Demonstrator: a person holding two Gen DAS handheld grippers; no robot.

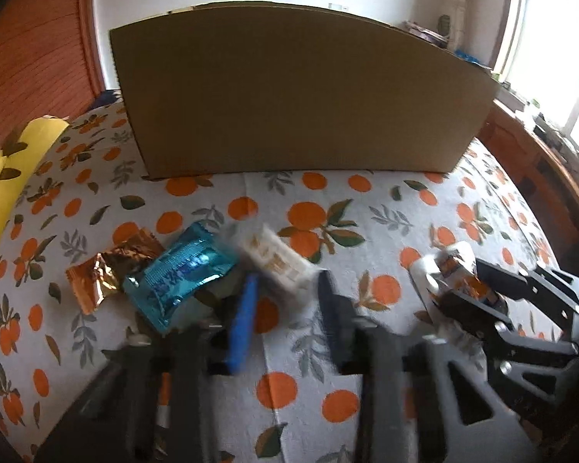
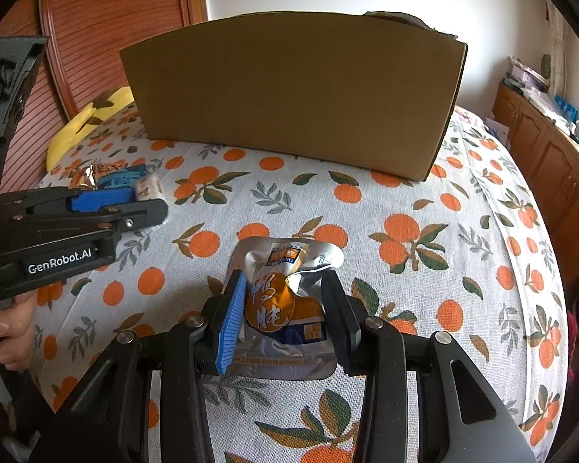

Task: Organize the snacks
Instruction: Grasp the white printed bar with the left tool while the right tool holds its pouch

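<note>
**Finding 1, risks.** We are finding the pouch (image 2: 277, 305) well in front of the box (image 2: 289, 92), about level with its middle. The right gripper (image 2: 285, 276) is clamping it from both sides at a middling width. The foil is buckling between the pads, and most of the pouch is sticking out beyond the tips. We are judging that it could swivel or slide out on the way over the box's tall near wall, and that a low carry would be catching that wall.

The left gripper (image 1: 289, 285) is standing in front of the box's left end. Its jaws are showing a narrow gap with only cloth (image 2: 405, 200) in it. The white packet (image 1: 275, 258) is lying just past its tips, touching the blue packet (image 1: 181, 274). The gold packet (image 1: 104, 274) is lying beside that one, further out past the box's left end. We are judging that closing from here could be nudging the white packet away or nipping its corner only, and that a push would be disturbing its neighbours.

**Finding 2, limits of view.**
- We are seeing nothing of the box's inside, so we cannot tell what it is holding.
- The left gripper and the white packet are showing blurred in the left wrist view, so whether the tips are touching the packet we cannot tell.
- We cannot tell whether the pouch is resting on the cloth or hanging clear.
- The gold packet's print is unreadable.
- The person's hand (image 2: 7, 328) is being cut off at the frame edge.
</note>
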